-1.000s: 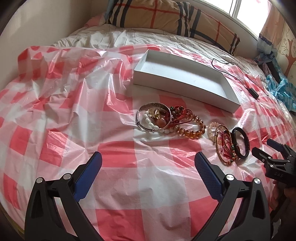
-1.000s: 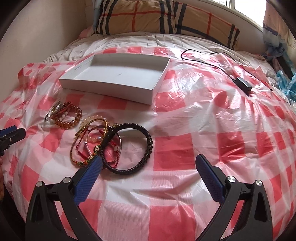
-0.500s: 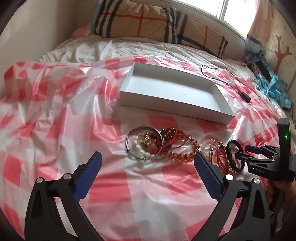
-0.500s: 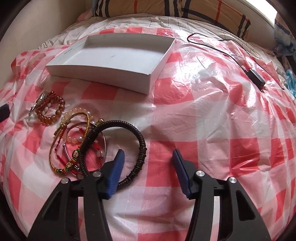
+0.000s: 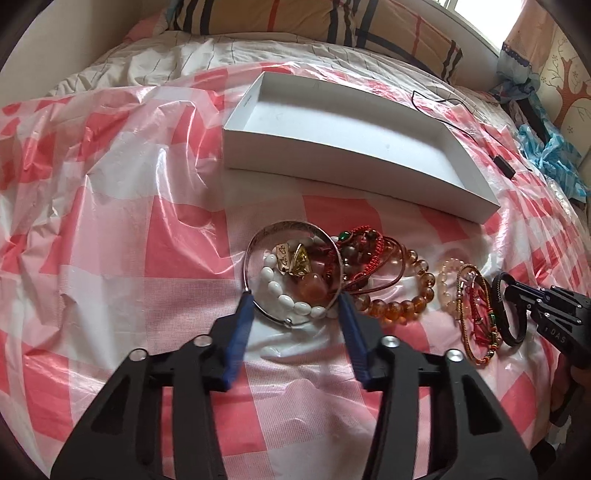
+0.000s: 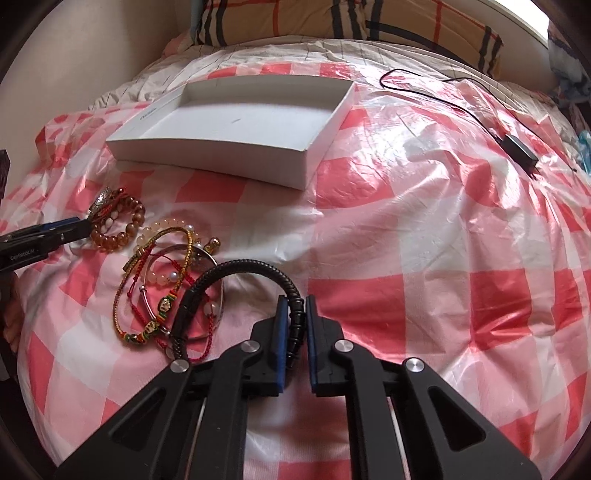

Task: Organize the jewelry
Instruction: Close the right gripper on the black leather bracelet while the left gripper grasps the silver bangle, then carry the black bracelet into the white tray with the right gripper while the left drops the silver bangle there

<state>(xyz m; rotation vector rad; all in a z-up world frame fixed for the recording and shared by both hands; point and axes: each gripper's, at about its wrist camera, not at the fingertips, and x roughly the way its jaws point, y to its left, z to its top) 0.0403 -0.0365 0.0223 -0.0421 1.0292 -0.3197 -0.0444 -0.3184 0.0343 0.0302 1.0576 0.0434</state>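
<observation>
Right tool (image 6: 294, 317): at bottom centre of the right wrist view, its jaws have just been closing and now pinch the near right arc of the black braided bracelet (image 6: 236, 267). That bracelet lies across a tangle of cord bracelets (image 6: 155, 291) at lower left. The checked plastic sheet (image 6: 443, 258) to the right of the tool is bare and rumpled, leaving open room.

Left tool (image 5: 295, 306): at lower centre of the left wrist view, its jaws have just been narrowing and sit against the outer sides of the silver bangle (image 5: 291, 269). White beads (image 5: 284, 295) and an amber bead bracelet (image 5: 402, 302) crowd it closely on the right.

Farther up, the white box (image 5: 354, 170) stands open, its near wall just beyond the jewelry. A black cable (image 6: 461, 107) runs across the upper right, apart from the box. A plaid pillow (image 5: 332, 22) lies along the top edge.
</observation>
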